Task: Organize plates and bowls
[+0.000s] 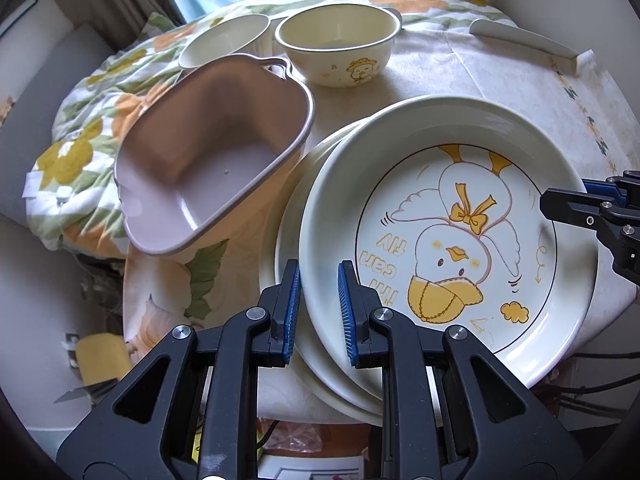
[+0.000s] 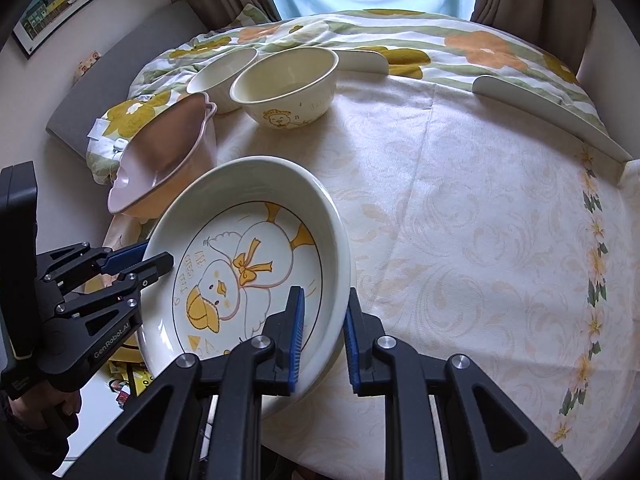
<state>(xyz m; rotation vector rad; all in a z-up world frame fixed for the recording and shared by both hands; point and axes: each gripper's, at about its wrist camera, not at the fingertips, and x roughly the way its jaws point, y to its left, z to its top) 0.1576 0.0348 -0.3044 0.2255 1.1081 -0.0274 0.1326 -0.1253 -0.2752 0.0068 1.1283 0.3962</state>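
A cream duck-print plate (image 1: 448, 232) (image 2: 248, 276) is held tilted above the table. My left gripper (image 1: 319, 312) is shut on its near-left rim. My right gripper (image 2: 323, 334) is shut on its opposite rim and shows at the right edge of the left wrist view (image 1: 568, 204). My left gripper shows at the left of the right wrist view (image 2: 140, 260). A second cream plate (image 1: 288, 240) lies under the held one. A pink handled dish (image 1: 208, 160) (image 2: 160, 160) leans at the left. Two cream bowls, one with a duck print (image 1: 340, 48) (image 2: 288, 84) and a plainer one (image 1: 224, 40) (image 2: 222, 68), stand at the back.
A cream floral tablecloth (image 2: 460, 220) covers the table. A flowered quilt (image 1: 80, 140) bunches at the table's left and back. White plate-like pieces (image 2: 548, 108) (image 2: 360, 60) lie along the back right. Clutter and cables sit below the table's near edge.
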